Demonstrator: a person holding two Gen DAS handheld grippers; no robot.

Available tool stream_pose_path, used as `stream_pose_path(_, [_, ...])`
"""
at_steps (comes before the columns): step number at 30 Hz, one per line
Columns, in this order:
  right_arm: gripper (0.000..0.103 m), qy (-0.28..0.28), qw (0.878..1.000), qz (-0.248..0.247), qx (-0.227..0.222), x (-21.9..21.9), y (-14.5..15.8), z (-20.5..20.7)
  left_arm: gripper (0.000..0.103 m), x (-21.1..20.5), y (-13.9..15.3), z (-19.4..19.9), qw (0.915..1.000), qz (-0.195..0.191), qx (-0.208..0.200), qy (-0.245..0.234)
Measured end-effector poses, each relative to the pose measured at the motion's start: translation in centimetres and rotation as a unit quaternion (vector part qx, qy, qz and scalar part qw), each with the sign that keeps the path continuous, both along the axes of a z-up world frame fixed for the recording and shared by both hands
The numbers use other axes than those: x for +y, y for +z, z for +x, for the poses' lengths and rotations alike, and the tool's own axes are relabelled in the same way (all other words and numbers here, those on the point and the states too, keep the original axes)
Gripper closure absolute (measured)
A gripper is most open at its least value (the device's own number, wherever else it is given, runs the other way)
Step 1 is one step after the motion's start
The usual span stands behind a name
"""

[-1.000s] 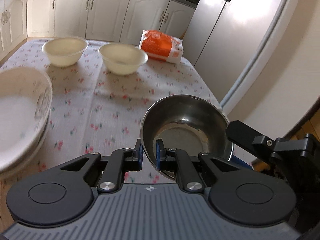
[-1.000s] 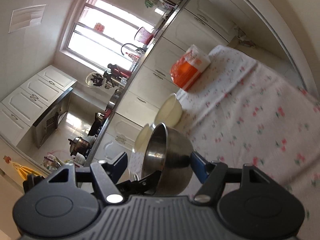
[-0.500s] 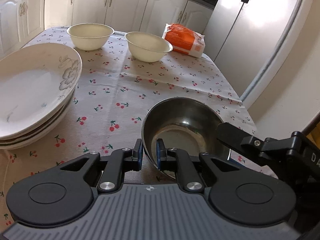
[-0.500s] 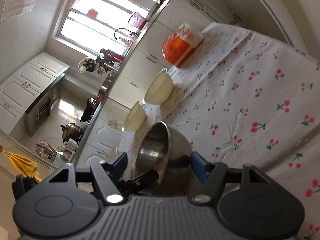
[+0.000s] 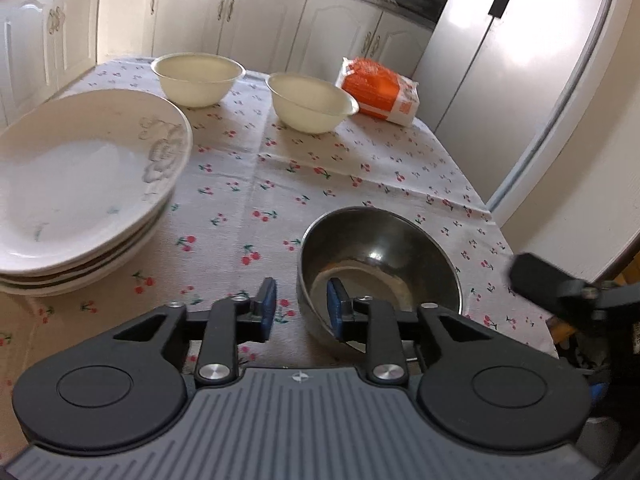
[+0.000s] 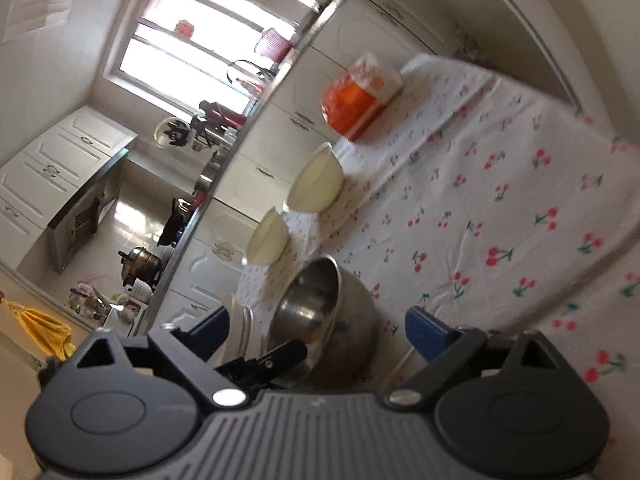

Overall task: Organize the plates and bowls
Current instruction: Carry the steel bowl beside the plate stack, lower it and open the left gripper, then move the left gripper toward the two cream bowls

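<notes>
1. Letting go of the steel bowl (image 5: 380,268) right now, both grippers at once. The left gripper (image 5: 302,306) has its jaws opening, with the bowl's near rim between the pads but neither pad pressing on it. The right gripper (image 6: 318,330) is opening wide too, with the bowl sitting loose between its fingers.
2. The bowl is down on the cherry cloth (image 5: 280,184) near my edge of the table, upright. The plate stack (image 5: 80,184) is off to its left, and the two cream bowls (image 5: 198,78) (image 5: 312,106) are well beyond it, with an orange bag (image 5: 380,92) next to the right one.
3. Handling guess: the steel one looks thin, light and stiff, won't chip, but the polished wall is slick. I'd pinch the rim, one pad inside and one outside.
4. The cream bowls and plates look ceramic, so heavier and breakable. Rim grip again, and set them down softly when nesting.
</notes>
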State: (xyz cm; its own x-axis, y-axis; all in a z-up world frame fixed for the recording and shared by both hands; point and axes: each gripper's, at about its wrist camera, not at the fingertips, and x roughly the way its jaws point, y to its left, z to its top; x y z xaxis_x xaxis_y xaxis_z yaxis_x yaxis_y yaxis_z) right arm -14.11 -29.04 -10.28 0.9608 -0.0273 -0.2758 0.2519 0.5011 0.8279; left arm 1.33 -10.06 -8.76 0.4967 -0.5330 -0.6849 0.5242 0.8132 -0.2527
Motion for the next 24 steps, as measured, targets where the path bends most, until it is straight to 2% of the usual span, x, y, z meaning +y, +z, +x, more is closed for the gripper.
stream_pose_path(4, [0.003, -0.019, 0.999, -0.037, 0.013, 1.3, 1.4, -2.2, 0.053, 1.9, 0.9, -1.1, 0.9997, -0.013, -0.019, 0.004])
stream_pose_path(9, [0.002, -0.028, 0.995, -0.09, 0.035, 4.0, 3.2, -3.8, 0.045, 4.4, 2.3, -3.3, 0.9986, -0.018, -0.05, -0.004])
stream_pose_path(15, [0.001, -0.042, 0.984, -0.162, 0.062, 7.5, 5.4, -4.9, 0.031, 8.5, 4.2, -5.4, 0.9965, -0.032, -0.076, -0.008])
stream_pose_path(20, [0.001, -0.056, 0.972, -0.205, 0.099, 10.1, 6.6, -6.5, 0.013, 12.5, 5.6, -6.0, 0.9953, -0.022, -0.09, 0.03])
stream_pose_path(23, [0.001, -0.062, 0.967, -0.225, 0.102, 11.1, 6.8, -7.8, 0.004, 14.4, 6.2, -6.7, 0.9932, -0.015, -0.103, 0.053])
stream_pose_path(24, [0.001, -0.066, 0.965, -0.231, 0.103, 11.4, 6.9, -8.1, 0.004, 14.8, 6.3, -6.8, 0.9924, -0.016, -0.105, 0.061])
